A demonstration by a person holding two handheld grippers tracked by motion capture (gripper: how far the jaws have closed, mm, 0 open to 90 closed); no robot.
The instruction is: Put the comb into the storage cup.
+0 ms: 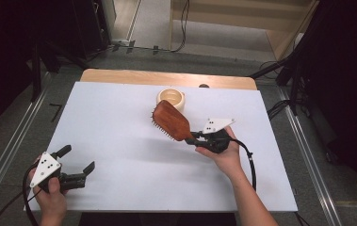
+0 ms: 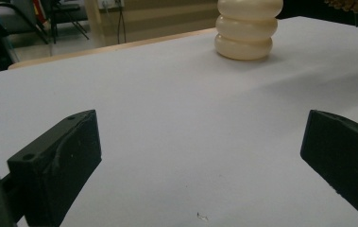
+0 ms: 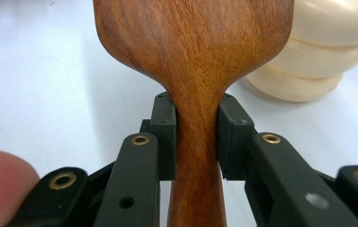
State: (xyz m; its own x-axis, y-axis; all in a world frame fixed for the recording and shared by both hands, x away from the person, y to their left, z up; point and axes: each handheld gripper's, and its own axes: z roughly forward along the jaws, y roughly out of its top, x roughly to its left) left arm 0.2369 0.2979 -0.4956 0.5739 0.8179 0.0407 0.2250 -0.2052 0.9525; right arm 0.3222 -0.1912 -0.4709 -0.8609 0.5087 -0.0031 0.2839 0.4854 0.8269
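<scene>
Brush count is one: the wooden hairbrush [image 1: 172, 120], squeezed by the right gripper [image 1: 196, 138]. One cream holder [image 1: 171, 98]. Left gripper [image 1: 78, 163] gapes empty. Bristles mostly hidden.

In the right gripper view, the wooden hairbrush [image 3: 193, 56] is cut by the top edge above the right gripper [image 3: 196, 142], and its handle end leaves at the bottom edge below the jaws. Behind the brush, the cream ribbed cup [image 3: 328, 52] is half hidden. In the left gripper view, far ahead of the left gripper [image 2: 200, 156], the cup's top is cut off.
</scene>
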